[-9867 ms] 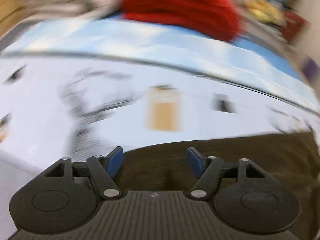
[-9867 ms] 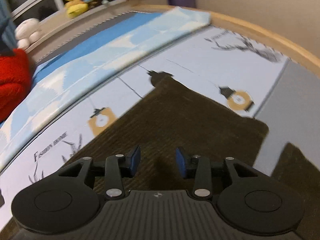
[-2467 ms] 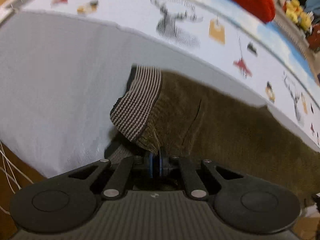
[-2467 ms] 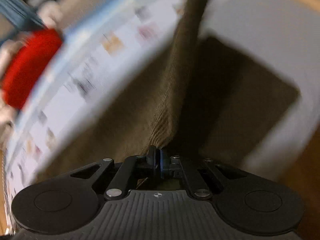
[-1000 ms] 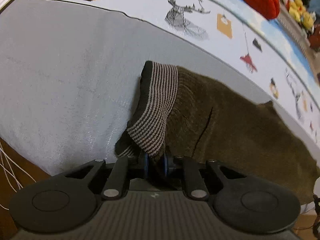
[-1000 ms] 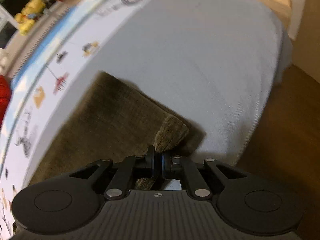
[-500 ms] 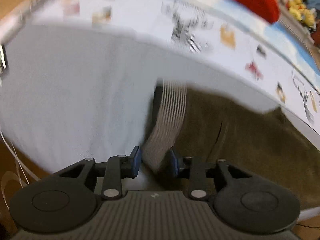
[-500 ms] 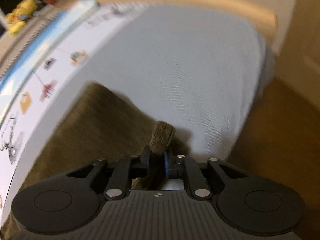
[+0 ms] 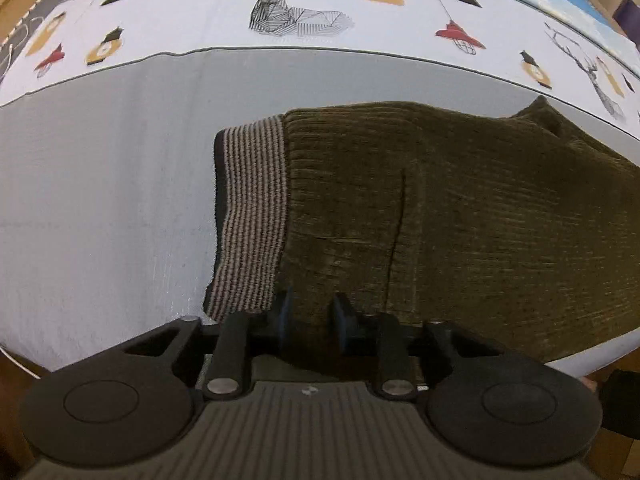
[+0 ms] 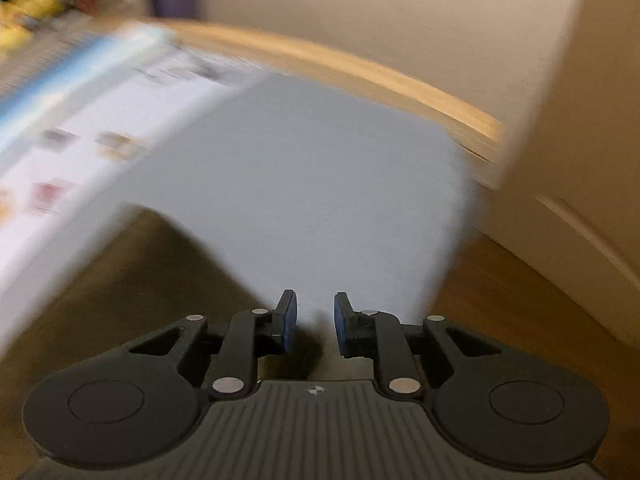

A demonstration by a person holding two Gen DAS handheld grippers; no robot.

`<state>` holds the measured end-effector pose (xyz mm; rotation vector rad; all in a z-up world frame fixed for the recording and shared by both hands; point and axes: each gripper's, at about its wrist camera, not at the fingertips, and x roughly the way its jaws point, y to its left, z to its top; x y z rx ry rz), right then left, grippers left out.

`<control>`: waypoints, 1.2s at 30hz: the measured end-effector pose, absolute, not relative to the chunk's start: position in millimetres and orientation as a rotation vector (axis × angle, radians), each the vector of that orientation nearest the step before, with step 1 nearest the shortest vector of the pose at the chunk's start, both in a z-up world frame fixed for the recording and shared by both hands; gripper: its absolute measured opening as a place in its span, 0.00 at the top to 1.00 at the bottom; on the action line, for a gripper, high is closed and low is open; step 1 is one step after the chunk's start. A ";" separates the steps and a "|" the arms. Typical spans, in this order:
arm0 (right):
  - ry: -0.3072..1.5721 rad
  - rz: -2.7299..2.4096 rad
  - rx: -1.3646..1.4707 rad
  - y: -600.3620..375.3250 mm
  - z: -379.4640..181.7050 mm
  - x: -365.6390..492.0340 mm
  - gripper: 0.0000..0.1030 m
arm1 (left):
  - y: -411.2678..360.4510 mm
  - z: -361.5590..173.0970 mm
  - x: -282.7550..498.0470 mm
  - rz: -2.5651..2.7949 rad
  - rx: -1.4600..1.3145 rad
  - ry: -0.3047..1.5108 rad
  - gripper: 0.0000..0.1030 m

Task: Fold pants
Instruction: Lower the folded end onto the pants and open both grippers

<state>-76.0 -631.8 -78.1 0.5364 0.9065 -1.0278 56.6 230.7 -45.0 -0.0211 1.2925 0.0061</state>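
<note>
Olive-brown corduroy pants [image 9: 460, 208] lie folded lengthwise on the grey part of the bed cover [image 9: 100, 200], with the striped waistband [image 9: 252, 216] at the left end. My left gripper [image 9: 308, 312] is open, its blue pads just over the pants' near edge beside the waistband, holding nothing. In the blurred right wrist view the pants [image 10: 120, 272] show at the lower left. My right gripper [image 10: 312, 316] is open and empty over the grey cover [image 10: 312, 184], to the right of the pants' end.
The cover's white band printed with deer heads [image 9: 288, 4] and lamps runs along the far side. The wooden bed frame [image 10: 360, 68] curves behind the right end, with a beige wall [image 10: 400, 8] beyond. Wood floor [image 10: 520, 300] lies right of the bed's edge.
Both grippers have let go of the pants and opened. The waistband and the leg end have dropped flat onto the cover. The right gripper has swung to the right, off the pants.
</note>
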 end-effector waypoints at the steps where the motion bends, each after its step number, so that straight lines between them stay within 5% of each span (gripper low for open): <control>1: 0.888 -1.036 0.620 -638.9 -81.1 -83.1 0.80 | 231.7 -41.2 55.7 0.005 -0.030 1.272 0.75; 7: 0.678 -0.788 0.616 -613.4 -52.5 -65.8 0.78 | 223.7 -11.2 57.1 -0.052 -0.068 1.066 0.74; 9: 0.656 -0.632 0.602 -592.3 -45.4 -46.7 0.78 | 226.1 -24.5 64.1 0.007 -0.024 1.132 0.74; 11: 0.644 -0.480 0.581 -565.4 -38.1 -26.2 0.78 | 232.3 -51.5 69.4 0.097 0.049 1.270 0.88; 17: 0.608 -0.057 0.404 -458.2 -4.0 39.8 0.78 | 243.0 -52.9 70.9 0.108 0.022 1.267 0.89; 19: 0.609 0.078 0.371 -417.9 -0.8 59.1 0.86 | 244.7 -52.7 69.8 0.108 0.002 1.265 0.89; 20: 0.610 0.131 0.358 -399.5 0.9 68.1 1.00 | 245.4 -51.2 68.7 0.107 -0.007 1.264 0.90; 24: 0.646 0.336 0.339 -325.3 -5.5 93.3 1.00 | 253.6 -49.5 68.0 0.103 -0.051 1.261 0.92; 29: 0.727 0.539 0.284 -240.0 -13.7 125.4 0.95 | 254.3 -49.7 69.3 0.099 -0.059 1.264 0.92; 36: 0.893 0.688 0.193 -155.8 -51.7 178.5 0.67 | 257.1 -50.8 71.6 0.088 -0.070 1.274 0.92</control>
